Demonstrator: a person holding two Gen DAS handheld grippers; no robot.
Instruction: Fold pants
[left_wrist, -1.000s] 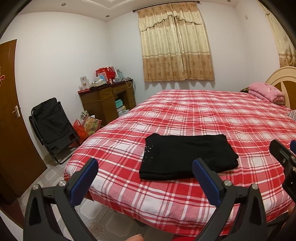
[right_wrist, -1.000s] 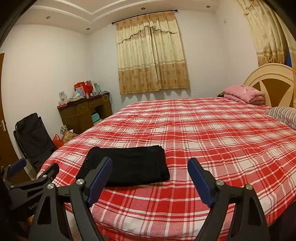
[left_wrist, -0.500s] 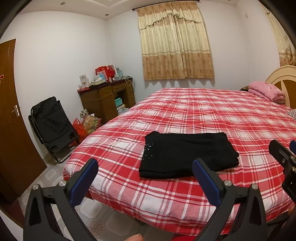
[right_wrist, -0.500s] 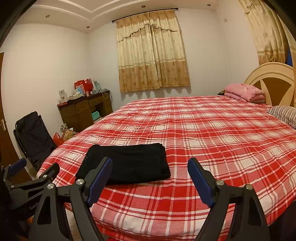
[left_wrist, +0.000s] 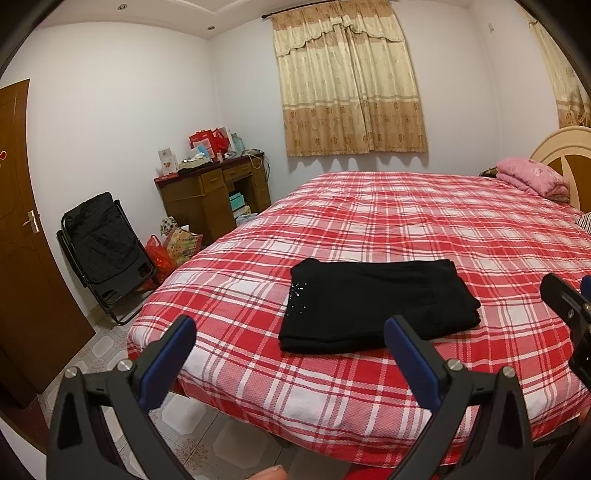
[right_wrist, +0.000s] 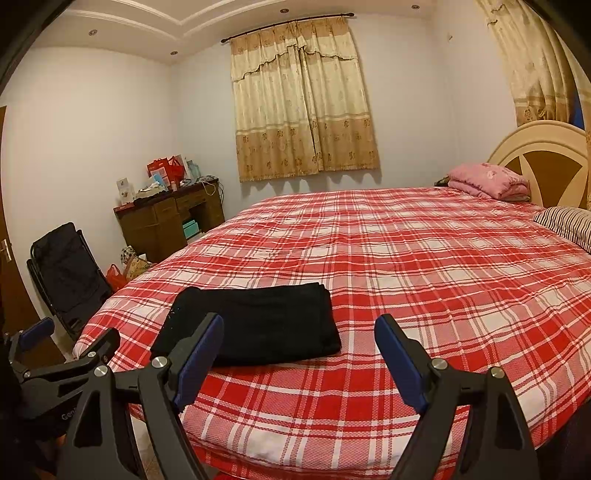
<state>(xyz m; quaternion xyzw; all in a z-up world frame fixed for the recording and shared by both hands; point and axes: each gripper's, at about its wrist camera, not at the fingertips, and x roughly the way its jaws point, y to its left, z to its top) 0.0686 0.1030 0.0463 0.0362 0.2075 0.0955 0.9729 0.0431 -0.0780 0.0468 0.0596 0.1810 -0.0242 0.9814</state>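
Observation:
Black pants (left_wrist: 373, 302) lie folded into a flat rectangle near the front edge of the red plaid bed (left_wrist: 424, 221); they also show in the right wrist view (right_wrist: 258, 325). My left gripper (left_wrist: 290, 349) is open and empty, held back from the bed edge, in front of the pants. My right gripper (right_wrist: 299, 349) is open and empty, just right of the pants and short of them. Neither touches the cloth. The left gripper also shows at the left edge of the right wrist view (right_wrist: 70, 339).
A folded pink blanket (left_wrist: 532, 177) and a striped pillow (right_wrist: 565, 225) lie by the headboard (right_wrist: 543, 162). A wooden desk (left_wrist: 214, 195), a black folding chair (left_wrist: 103, 251) and bags (left_wrist: 173, 247) stand left of the bed. A door (left_wrist: 22, 240) is far left.
Both grippers have drifted slightly, so the views tilt down a little. The pants lie as before and both grippers stay open.

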